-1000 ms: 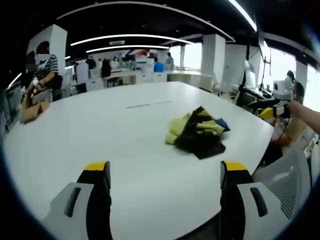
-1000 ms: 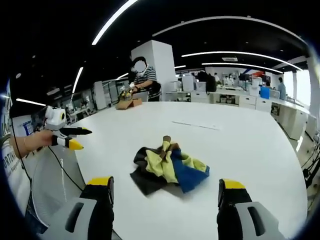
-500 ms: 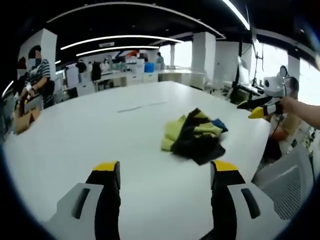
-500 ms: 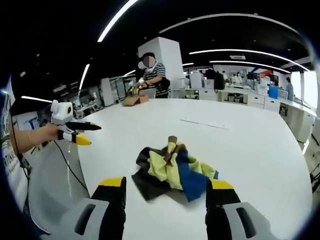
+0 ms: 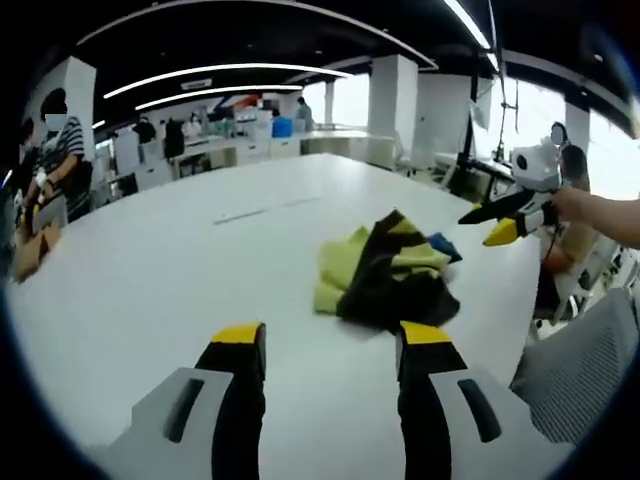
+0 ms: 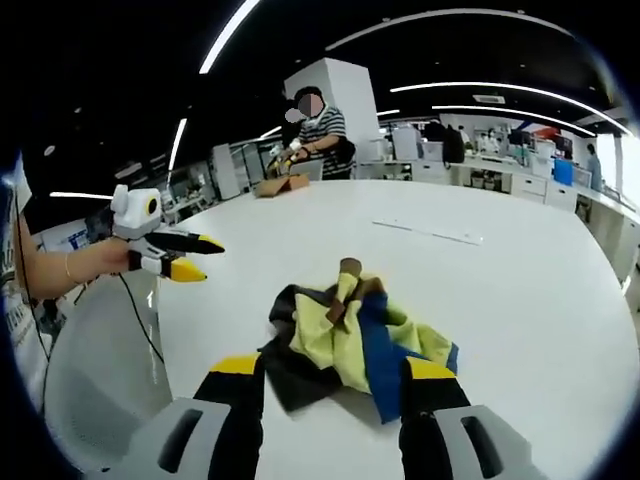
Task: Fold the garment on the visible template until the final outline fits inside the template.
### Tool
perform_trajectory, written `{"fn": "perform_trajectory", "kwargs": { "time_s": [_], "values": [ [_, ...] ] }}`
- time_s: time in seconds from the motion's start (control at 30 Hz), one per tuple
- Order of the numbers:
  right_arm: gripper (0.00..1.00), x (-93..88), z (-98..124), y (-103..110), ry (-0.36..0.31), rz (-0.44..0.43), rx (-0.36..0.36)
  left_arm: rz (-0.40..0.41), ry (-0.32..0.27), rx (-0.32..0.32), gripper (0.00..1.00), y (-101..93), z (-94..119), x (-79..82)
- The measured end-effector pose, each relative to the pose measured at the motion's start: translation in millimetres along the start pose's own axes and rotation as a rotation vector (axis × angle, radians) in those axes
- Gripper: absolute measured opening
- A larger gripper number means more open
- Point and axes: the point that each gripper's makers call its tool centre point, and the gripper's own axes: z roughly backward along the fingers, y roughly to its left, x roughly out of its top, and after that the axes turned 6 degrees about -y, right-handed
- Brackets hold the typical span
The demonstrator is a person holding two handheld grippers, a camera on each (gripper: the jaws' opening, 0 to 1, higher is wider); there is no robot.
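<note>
A crumpled garment [image 5: 385, 270] in yellow-green, black and blue lies in a heap on the white table [image 5: 150, 270], near its right edge in the left gripper view. My left gripper [image 5: 330, 340] hovers just short of it, open, with nothing between its yellow-tipped jaws. In the right gripper view the garment [image 6: 355, 335] sits right ahead of my right gripper [image 6: 335, 368], which is also open and holds nothing. The right gripper [image 5: 505, 215] comes in from the right of the left gripper view, held by a hand. The left gripper [image 6: 165, 250] appears at the left of the right gripper view.
A thin grey line [image 5: 250, 212] marks the table beyond the garment. A person in a striped shirt [image 6: 320, 130] handles a cardboard box [image 6: 280, 185] at the table's far edge. A grey mesh chair [image 5: 585, 370] stands by the near edge. Desks and pillars fill the background.
Both pairs of jaws have narrowed while staying open. Both cameras have moved closer to the garment, which lies as before.
</note>
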Motion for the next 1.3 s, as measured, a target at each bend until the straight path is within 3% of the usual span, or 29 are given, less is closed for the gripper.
{"fn": "perform_trajectory", "kwargs": {
  "time_s": [0.17, 0.47, 0.8, 1.3],
  "values": [
    [0.46, -2.8, -9.7, -9.9, 0.016, -0.003, -0.006, -0.006, 0.021, -0.024, 0.41, 1.7, -17.4, -2.1],
    [0.26, -9.6, -22.5, -32.1, 0.045, -0.031, -0.054, -0.012, 0.046, -0.071, 0.33, 3.3, -49.9, -3.9],
    [0.22, -18.2, -33.7, -39.2, 0.077, -0.030, -0.056, -0.029, 0.099, -0.138, 0.23, -1.6, -85.4, -16.4],
    [0.12, -29.5, -39.6, -42.8, 0.116, -0.030, -0.061, 0.014, 0.174, -0.217, 0.10, -13.3, -113.0, -41.9]
  ]
}}
